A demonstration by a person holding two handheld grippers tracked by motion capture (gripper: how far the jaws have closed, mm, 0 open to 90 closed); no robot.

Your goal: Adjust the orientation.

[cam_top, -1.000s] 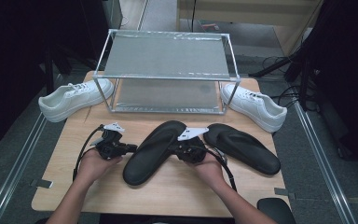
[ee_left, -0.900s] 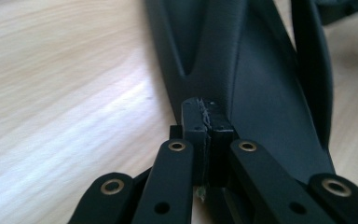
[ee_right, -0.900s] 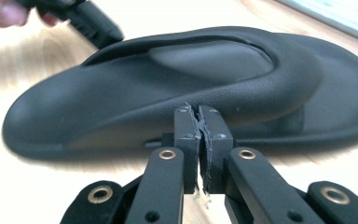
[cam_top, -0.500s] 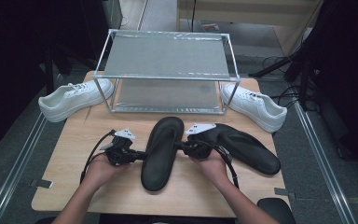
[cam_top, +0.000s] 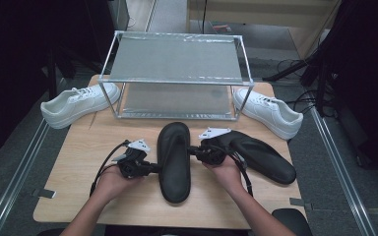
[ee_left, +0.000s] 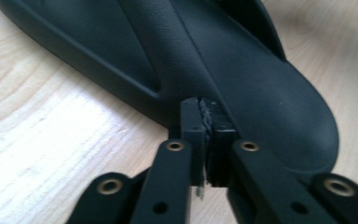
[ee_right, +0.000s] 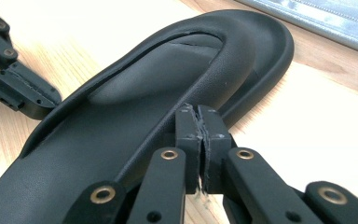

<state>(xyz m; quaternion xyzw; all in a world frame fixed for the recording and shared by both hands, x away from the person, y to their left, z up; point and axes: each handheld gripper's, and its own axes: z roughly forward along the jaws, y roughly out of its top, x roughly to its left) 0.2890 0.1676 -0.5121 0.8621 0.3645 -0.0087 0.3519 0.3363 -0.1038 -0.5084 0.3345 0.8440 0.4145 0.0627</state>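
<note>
Now both tongs, left (cam_top: 153,168) and right (cam_top: 193,150), are pressing together against opposite edges of a black slipper (cam_top: 173,160) lying on the pale wooden worktop (cam_top: 78,162); dark room surrounding, wire shelf (cam_top: 177,73) standing beyond.

Light wooden tabletop (cam_top: 78,162) on grey floor (cam_top: 24,142), dark all around. Metal-framed two-tier rack (cam_top: 177,73) at far edge. White sneakers (cam_top: 76,102) overhanging both far corners. Metal rails (cam_top: 334,157) flanking either side; tangled cables (cam_top: 295,69) far right.
</note>
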